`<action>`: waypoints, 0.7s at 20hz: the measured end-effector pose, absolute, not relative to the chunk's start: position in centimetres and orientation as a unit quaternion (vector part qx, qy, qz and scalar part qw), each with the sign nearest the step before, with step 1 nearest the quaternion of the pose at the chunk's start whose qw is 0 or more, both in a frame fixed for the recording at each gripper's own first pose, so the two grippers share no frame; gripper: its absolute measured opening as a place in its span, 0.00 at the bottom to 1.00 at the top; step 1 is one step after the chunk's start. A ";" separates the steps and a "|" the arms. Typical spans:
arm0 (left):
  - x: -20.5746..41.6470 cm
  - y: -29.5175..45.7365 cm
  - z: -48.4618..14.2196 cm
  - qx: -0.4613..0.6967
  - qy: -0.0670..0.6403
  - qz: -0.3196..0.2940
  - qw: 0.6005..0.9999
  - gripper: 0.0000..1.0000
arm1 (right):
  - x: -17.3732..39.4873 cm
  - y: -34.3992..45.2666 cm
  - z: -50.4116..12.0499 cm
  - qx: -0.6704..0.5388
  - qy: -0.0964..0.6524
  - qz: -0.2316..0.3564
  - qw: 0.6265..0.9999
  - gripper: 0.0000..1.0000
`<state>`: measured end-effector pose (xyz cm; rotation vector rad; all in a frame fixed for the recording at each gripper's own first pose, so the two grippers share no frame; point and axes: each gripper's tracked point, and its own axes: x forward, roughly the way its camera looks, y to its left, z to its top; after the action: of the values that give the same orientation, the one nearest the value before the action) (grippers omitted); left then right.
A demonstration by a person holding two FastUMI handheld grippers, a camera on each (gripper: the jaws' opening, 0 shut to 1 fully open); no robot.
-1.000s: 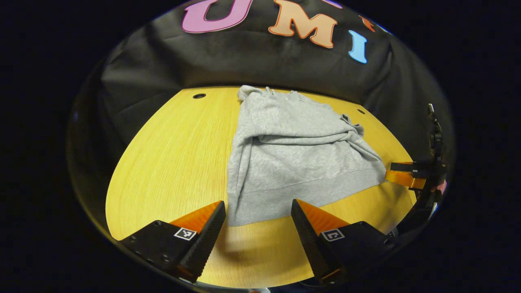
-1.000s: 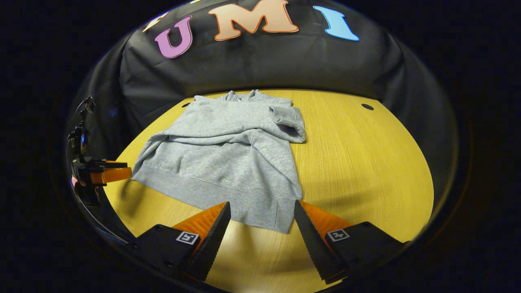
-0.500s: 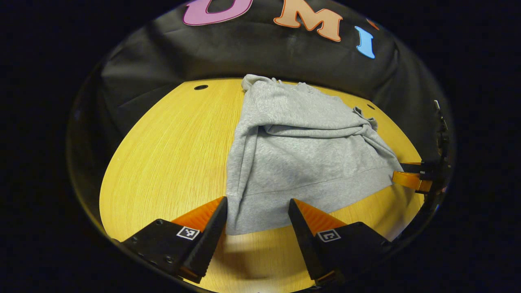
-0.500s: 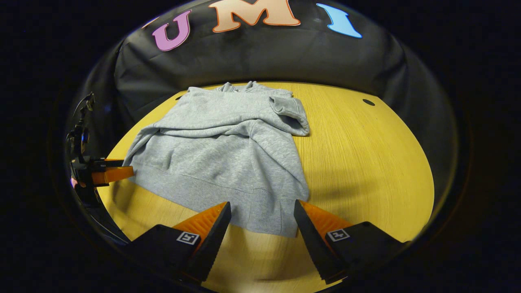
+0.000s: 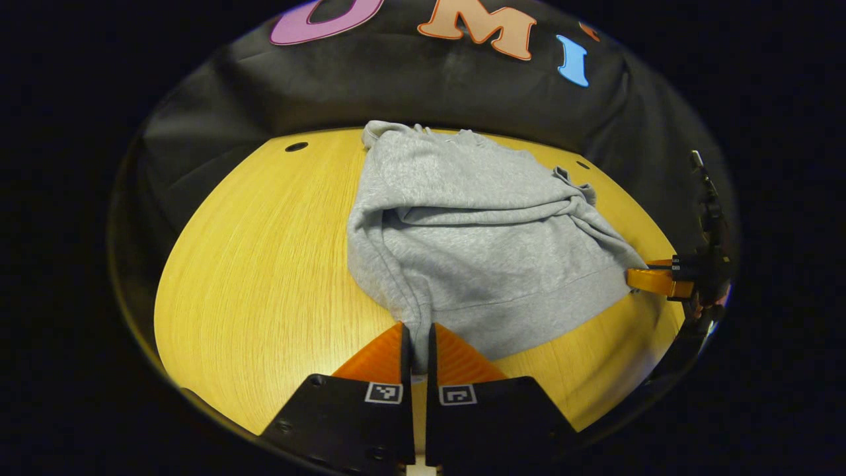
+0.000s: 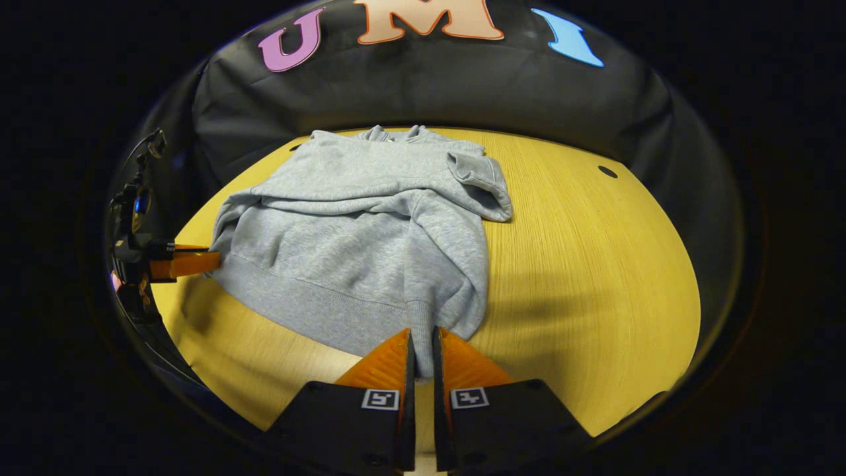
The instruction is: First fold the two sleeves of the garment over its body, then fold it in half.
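Now clamped on the sweatshirt (image 5: 476, 231) hem corners: left fingers (image 5: 415, 344), right fingers (image 6: 423, 350), over tabletop (image 5: 264, 264).

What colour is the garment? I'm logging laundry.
Plain light grey sweatshirt; the right gripper view shows it best.

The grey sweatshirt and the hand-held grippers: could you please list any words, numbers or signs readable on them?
On the grey sweatshirt: no print or label shows.
On the left hand-held gripper: two square coded tags, no words.
On the right hand-held gripper: the same tags, no words.
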<state>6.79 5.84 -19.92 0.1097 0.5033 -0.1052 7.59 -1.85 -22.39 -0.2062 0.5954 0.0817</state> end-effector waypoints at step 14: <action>7.3 3.9 -10.2 -0.074 0.203 -0.088 0.972 0.02 | 10.0 0.3 -13.8 -0.050 0.237 0.051 0.969 0.07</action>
<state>7.28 3.89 -10.24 -0.1485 0.4103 -0.1779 9.97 0.31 -13.77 -0.1005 0.4798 0.1041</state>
